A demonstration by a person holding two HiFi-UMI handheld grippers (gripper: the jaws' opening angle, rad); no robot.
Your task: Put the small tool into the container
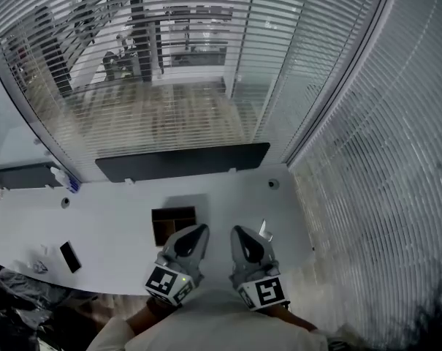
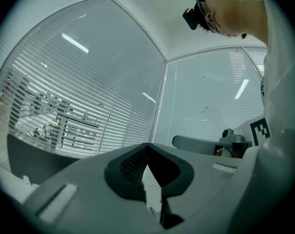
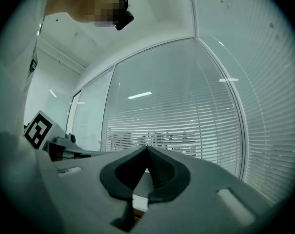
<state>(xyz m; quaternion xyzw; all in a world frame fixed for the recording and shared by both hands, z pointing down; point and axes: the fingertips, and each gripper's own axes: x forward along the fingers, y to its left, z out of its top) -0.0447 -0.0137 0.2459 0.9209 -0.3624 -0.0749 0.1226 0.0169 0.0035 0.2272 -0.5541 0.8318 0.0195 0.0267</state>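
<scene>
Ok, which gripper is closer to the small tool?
The right gripper: the small tool lies just off its tip, while the left gripper sits by the dark container.

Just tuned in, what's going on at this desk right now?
A person holds a claw in each hand, close to the body at the near edge of the white desk. The left claw and the right claw are both shut, with nothing between them. The small tool, a little metallic piece, lies on the desk just right of the right claw and is not gripped. The dark open container sits beside the left claw. The tool is not in it yet.
</scene>
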